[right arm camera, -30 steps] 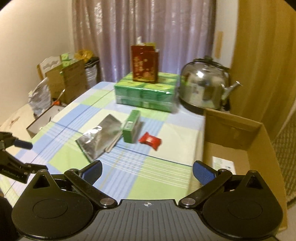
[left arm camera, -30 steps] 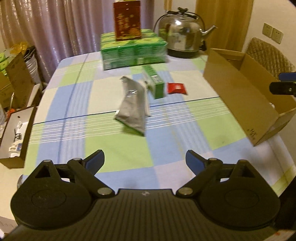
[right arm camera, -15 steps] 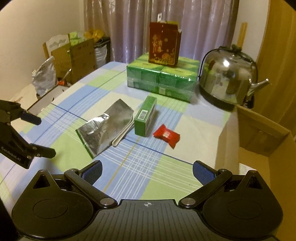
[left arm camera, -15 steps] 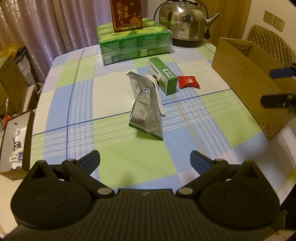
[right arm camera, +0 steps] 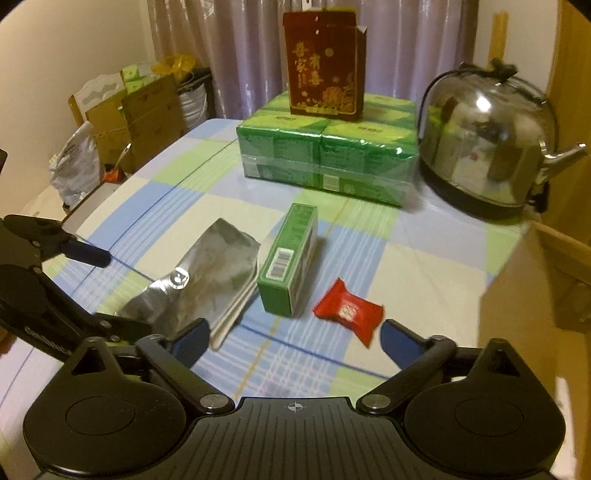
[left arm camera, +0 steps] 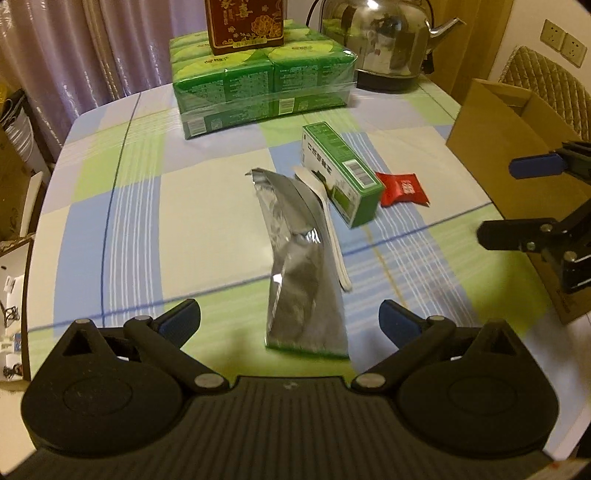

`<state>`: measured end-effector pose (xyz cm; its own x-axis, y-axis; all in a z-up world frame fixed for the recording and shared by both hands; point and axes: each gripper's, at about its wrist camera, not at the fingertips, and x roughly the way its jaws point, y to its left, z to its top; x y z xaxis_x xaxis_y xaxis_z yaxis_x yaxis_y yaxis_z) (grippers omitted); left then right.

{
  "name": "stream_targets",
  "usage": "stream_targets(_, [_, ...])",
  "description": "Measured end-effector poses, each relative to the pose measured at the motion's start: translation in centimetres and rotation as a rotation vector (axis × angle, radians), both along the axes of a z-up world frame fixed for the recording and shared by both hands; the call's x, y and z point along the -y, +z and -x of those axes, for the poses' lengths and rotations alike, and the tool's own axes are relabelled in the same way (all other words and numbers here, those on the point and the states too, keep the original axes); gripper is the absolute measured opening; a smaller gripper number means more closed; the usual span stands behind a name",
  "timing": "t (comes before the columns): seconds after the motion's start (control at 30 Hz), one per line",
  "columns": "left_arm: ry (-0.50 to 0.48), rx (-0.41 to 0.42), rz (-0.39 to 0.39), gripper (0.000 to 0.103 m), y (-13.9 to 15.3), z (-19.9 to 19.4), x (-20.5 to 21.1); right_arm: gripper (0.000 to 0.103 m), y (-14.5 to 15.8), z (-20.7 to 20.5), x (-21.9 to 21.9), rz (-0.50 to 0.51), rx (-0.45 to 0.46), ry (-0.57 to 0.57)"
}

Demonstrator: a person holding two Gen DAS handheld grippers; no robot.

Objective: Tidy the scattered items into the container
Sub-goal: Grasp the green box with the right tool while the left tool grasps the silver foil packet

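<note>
Checked tablecloth (left arm camera: 207,221), foil pouch (left arm camera: 301,273) before hand-held gripper (left arm camera: 290,317)

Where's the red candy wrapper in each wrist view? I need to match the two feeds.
Left wrist: red candy wrapper lies right of centre, just right of the small green box.
Right wrist: red candy wrapper lies low and right of centre, again right of the small green box.
Shared landmark: the steel kettle at the table's far end.

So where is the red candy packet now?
The red candy packet lies on the checked tablecloth, just right of the small green box, toward the cardboard box.
</note>
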<state>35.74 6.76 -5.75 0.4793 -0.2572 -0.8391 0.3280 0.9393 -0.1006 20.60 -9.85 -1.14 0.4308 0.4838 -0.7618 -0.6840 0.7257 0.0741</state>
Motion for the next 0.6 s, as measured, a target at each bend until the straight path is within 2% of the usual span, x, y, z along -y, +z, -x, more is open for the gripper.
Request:
stream_targets(0.2, [-0.033,-0.021,0.004,0.094,-1.6,-3.2,0.7,0.074,-1.5,-3.1,-2.0,-0.016,-0.027,-0.009])
stream_targets(0.43, [-0.078,-0.067,0.022,0.081,-3.3,-5.7,1.0,0.07,-2.8,-6.0,-3.6,-0.041,-0.096,-0.017])
stream_targets(0.6, [-0.102,-0.121,0.042,0.081,-4.4,-7.0,0.9,0.068,-3.8,-7.7,-4.2,-0.053,-0.15,-0.037])
